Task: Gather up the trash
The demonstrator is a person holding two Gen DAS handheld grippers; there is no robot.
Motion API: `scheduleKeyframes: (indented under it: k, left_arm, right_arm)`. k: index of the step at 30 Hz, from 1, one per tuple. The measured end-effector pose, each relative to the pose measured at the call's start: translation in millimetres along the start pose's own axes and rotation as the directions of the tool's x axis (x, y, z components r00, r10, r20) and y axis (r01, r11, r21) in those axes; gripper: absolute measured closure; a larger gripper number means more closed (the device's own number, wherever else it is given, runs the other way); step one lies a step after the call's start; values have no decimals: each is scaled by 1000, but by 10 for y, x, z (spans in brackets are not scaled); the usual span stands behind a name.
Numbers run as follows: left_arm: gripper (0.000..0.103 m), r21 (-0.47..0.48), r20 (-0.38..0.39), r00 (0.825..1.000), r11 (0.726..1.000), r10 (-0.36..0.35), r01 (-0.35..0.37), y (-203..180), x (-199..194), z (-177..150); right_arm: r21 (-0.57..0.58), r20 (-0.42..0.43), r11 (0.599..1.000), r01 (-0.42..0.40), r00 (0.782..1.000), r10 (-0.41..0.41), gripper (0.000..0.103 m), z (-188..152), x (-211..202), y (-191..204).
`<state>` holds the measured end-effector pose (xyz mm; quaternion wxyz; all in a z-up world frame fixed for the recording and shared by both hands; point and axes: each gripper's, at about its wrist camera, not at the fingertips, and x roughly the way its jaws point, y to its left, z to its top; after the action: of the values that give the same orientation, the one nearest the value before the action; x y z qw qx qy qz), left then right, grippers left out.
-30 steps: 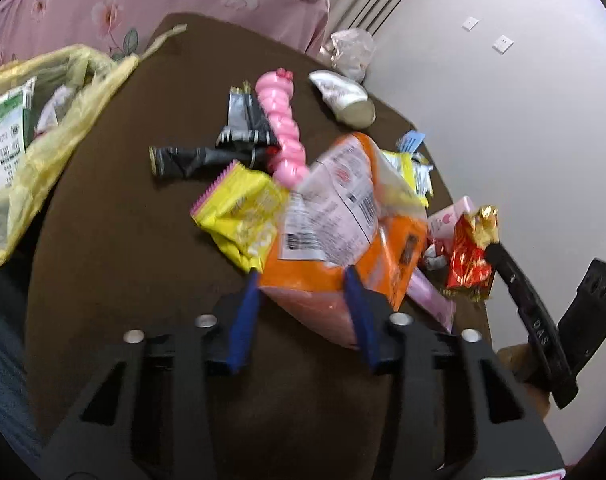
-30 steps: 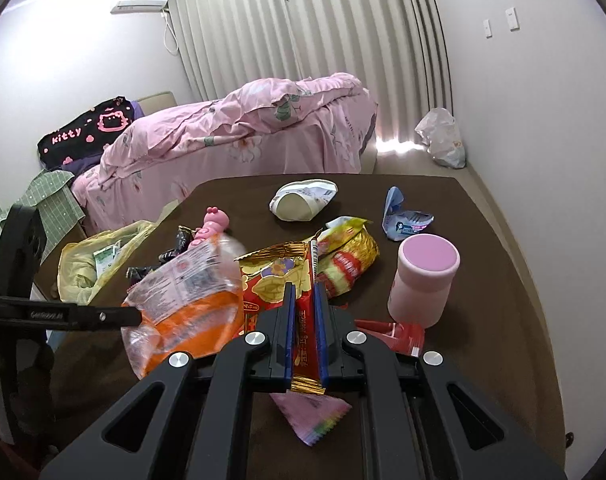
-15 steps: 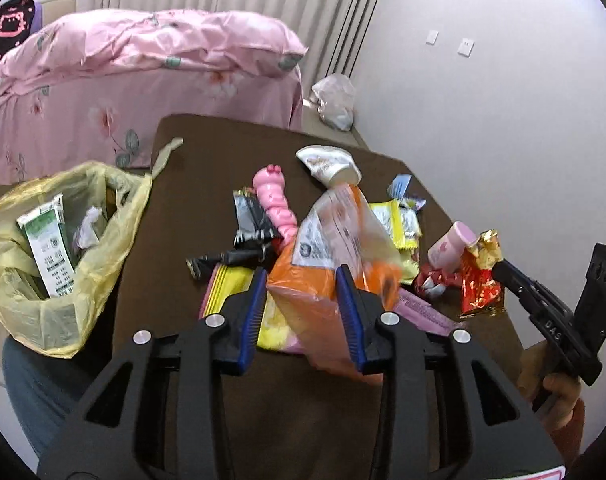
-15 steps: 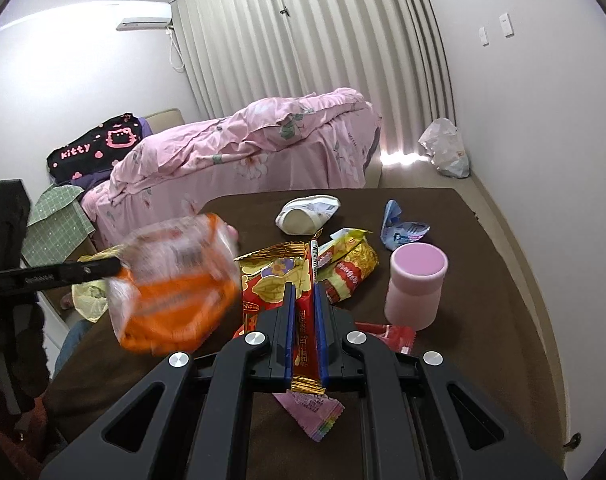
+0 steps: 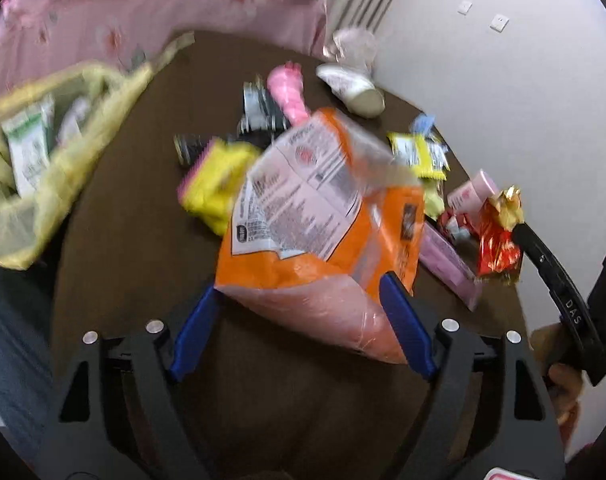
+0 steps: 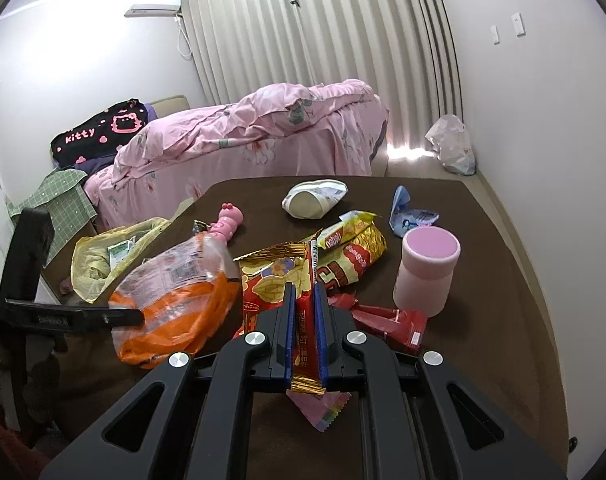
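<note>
My left gripper has its blue jaws spread wide, with a puffy orange snack bag lying between them over the brown table; the bag also shows in the right wrist view. My right gripper is shut on a red and gold snack wrapper, which also shows in the left wrist view. A yellow trash bag with trash inside hangs open at the table's left edge and appears in the right wrist view.
Loose trash lies on the table: a yellow packet, black wrappers, a pink toy, a white crumpled cup, a pink cup, a blue wrapper. A pink bed stands behind.
My left gripper's jaws have spread wider and the orange bag has dropped lower, toward the table. The left view has tilted down and is blurred by motion. My right gripper holds still.
</note>
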<state>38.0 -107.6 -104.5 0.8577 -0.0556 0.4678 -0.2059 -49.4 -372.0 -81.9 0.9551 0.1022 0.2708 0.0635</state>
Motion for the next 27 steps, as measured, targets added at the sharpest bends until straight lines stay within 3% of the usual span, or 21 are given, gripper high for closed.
scheduleKeyframes:
  k: [2,4,6,7,10,14,27]
  left_arm:
    - [36,-14,-6,1000,1000,-13,13,-1,1,22]
    - [55,-48,-1,999,998,-41,41,46,-24,39]
    - [64,-61,38,997,996,-64,66,91,-128,73]
    - [75,-58,57,997,996,-60,63,93,-170,90]
    - [86,-30,125,991,999,-38,43,87,-360,153]
    - [87,7,192,981,1000,-28,27,49,-554,241]
    - [89,78,303,951,996,-59,37,-9,-939,307]
  right_arm:
    - [7,-9,1000,-4,1000,4,93,-8,35,-4]
    - [-3,-8,1000,-1,1000,1,93,-26,17,14]
    - [-16,-1,1000,7,1000,-7,93,-22,-8,33]
    - [-16,0,1000,8,1000,-8,93,-18,-12,34]
    - [-9,2,1000,2,1000,-2,93,8,-15,38]
    - [-36,11,999,2,1000,-2,93,49,-52,110]
    - [-119,71,993,26,997,-18,93,225,-329,376]
